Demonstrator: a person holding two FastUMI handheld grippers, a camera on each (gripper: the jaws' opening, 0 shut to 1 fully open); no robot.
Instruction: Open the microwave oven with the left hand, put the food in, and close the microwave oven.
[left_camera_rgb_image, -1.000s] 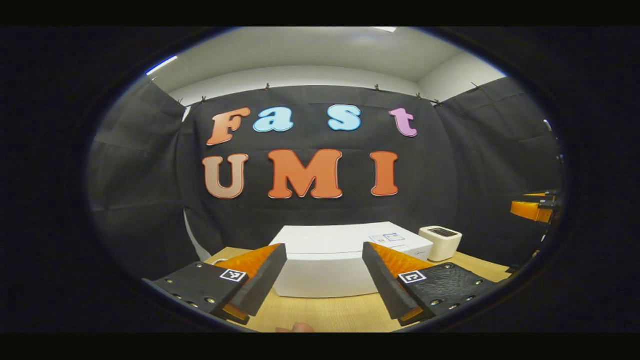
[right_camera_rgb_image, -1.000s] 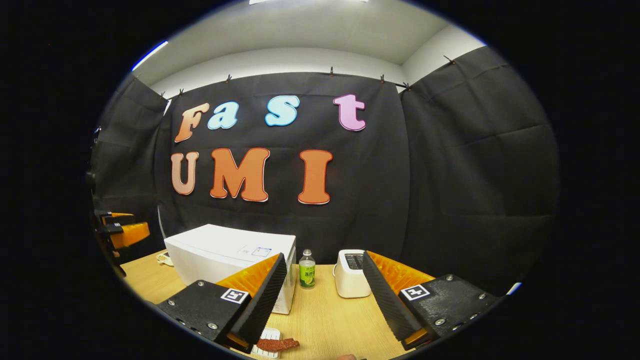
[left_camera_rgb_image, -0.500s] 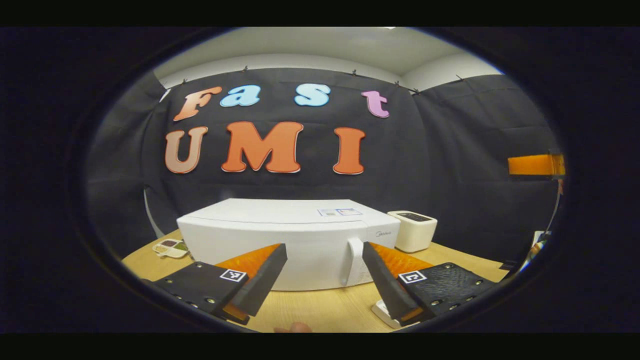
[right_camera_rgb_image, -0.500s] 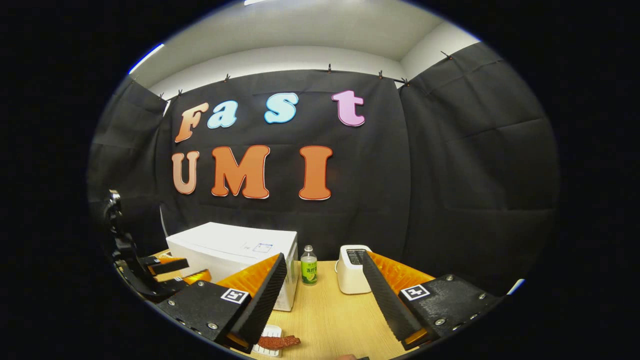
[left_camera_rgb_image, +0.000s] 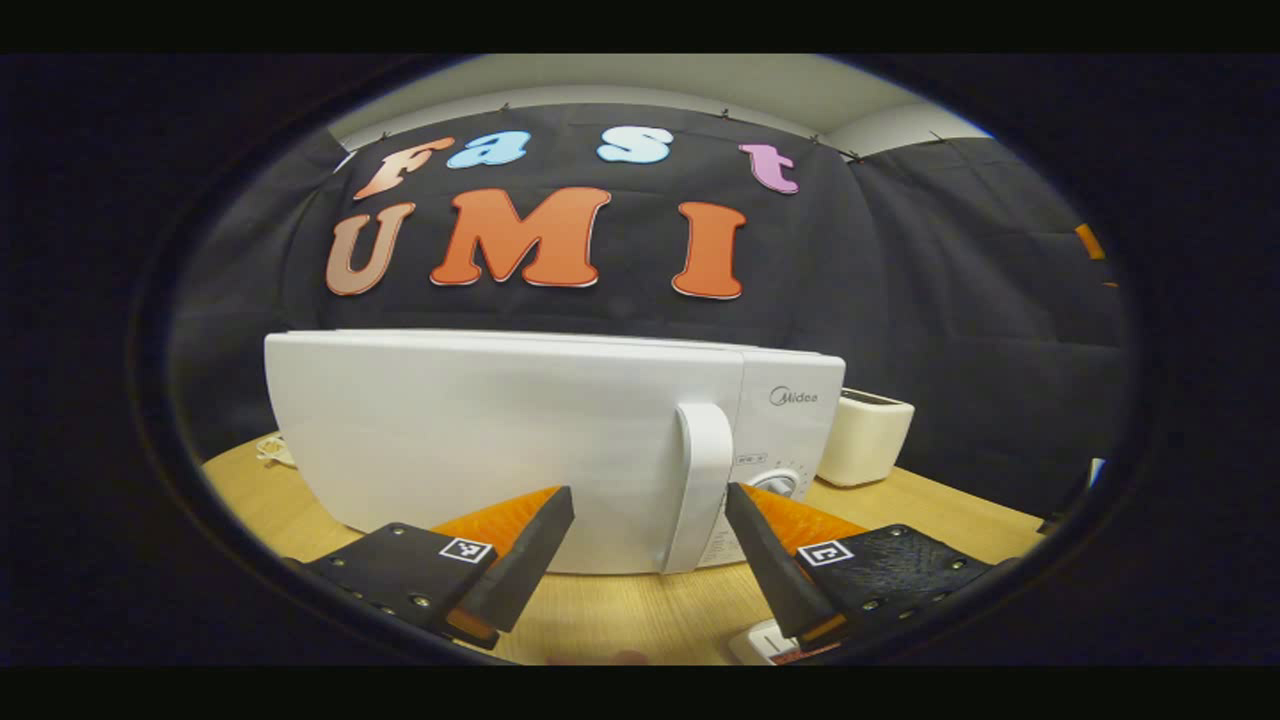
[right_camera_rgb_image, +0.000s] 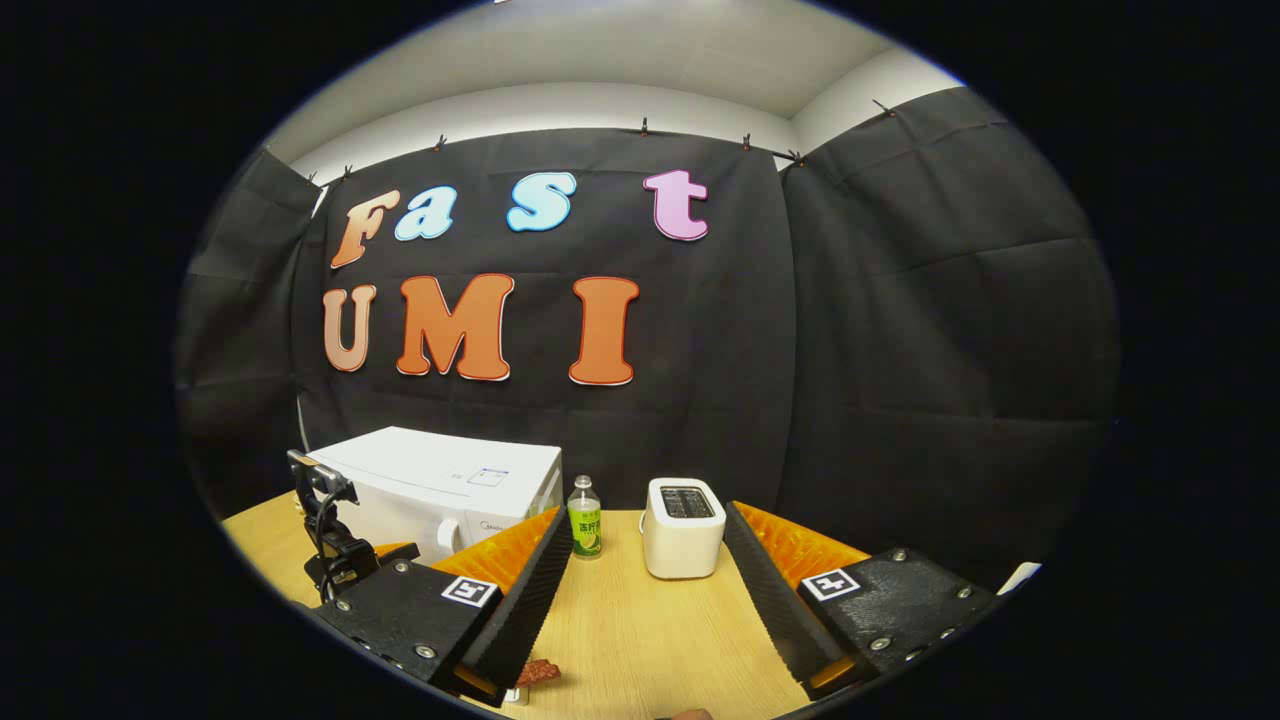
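A white microwave oven (left_camera_rgb_image: 500, 440) stands shut on the wooden table, close in front of my left gripper (left_camera_rgb_image: 650, 505). Its vertical door handle (left_camera_rgb_image: 695, 480) rises just past the gap between my open fingers, nearer the right one, untouched. In the right gripper view the microwave oven (right_camera_rgb_image: 440, 485) sits at the left, and the left gripper (right_camera_rgb_image: 340, 545) hangs in front of it. My right gripper (right_camera_rgb_image: 648, 525) is open and holds nothing. A reddish-brown piece of food (right_camera_rgb_image: 537, 672) lies on a white plate (right_camera_rgb_image: 512, 693) low beside my right gripper's left finger.
A white toaster (right_camera_rgb_image: 683, 512) and a small green-labelled bottle (right_camera_rgb_image: 584, 516) stand behind on the table (right_camera_rgb_image: 640, 630), right of the microwave. The toaster (left_camera_rgb_image: 865, 438) also peeks out past the oven's control panel. A white plate edge (left_camera_rgb_image: 760, 640) lies under my left gripper.
My left gripper dropped and closed in on the microwave front, so its handle now lies between the fingers. The right gripper swung slightly right, staying open above the table.
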